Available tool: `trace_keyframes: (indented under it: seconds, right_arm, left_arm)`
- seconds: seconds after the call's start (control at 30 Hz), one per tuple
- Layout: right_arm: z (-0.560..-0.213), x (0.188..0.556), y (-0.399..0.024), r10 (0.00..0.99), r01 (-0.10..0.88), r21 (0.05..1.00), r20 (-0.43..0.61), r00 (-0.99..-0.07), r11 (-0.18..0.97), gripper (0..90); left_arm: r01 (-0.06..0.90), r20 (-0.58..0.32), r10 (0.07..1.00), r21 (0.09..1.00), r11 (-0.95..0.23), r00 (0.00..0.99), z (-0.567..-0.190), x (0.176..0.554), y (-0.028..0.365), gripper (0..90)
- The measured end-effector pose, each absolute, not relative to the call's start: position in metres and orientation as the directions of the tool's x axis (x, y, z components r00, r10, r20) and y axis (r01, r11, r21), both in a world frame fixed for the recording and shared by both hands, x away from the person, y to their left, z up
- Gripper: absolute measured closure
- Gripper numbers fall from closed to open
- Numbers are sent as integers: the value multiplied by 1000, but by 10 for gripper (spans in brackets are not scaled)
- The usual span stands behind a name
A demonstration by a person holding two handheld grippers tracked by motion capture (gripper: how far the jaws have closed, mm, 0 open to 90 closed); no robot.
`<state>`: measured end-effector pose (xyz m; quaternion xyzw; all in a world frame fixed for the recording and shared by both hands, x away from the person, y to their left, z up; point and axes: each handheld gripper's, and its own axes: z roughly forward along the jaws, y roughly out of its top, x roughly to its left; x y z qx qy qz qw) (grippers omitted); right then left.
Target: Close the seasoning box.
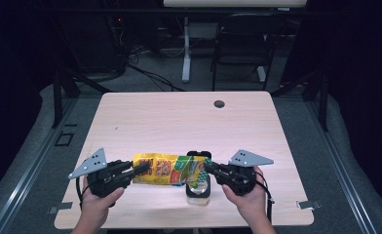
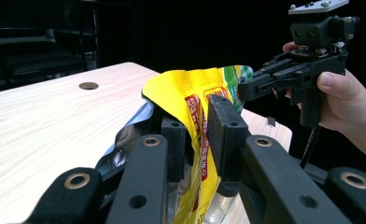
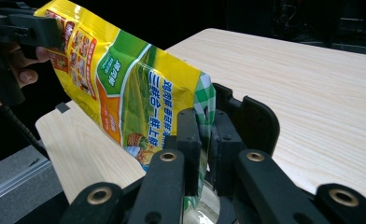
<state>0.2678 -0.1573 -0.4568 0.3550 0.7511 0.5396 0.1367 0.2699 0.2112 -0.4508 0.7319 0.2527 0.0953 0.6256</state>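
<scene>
Your left tool (image 1: 139, 168) is clenched on one end of the yellow snack bag (image 1: 168, 169), its two black jaws pinching the foil edge between them, as the left gripper view shows close up (image 2: 197, 135). Your right tool (image 1: 209, 167) is clenched on the opposite end, jaws closed over the green checked corner of the bag (image 3: 125, 88), seen in the right gripper view at (image 3: 204, 140). The bag hangs stretched between the two tools, lifted off the counter (image 1: 179, 117) and lying roughly level across its near middle. Under the bag's right end stands a clear container (image 1: 199, 187) with a black lid (image 1: 198, 154) hinged open behind it; the bag passes over its mouth, and whether they touch cannot be told. Your left hand (image 1: 99, 197) and right hand (image 1: 247, 195) grip the tool handles near the counter's front edge. A round hole (image 1: 219, 104) sits in the counter far back. Beyond the counter, a dark chair (image 1: 242, 44) stands on the floor.
</scene>
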Motion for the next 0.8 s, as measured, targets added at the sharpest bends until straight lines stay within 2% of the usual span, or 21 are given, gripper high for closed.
trace_keyframes:
  seconds: [0.8]
  right_arm:
    - [-458,267,-166,663,394,894,165,-730,212,839]
  left_arm:
    - [228,-162,475,970,-84,865,-446,267,202,769]
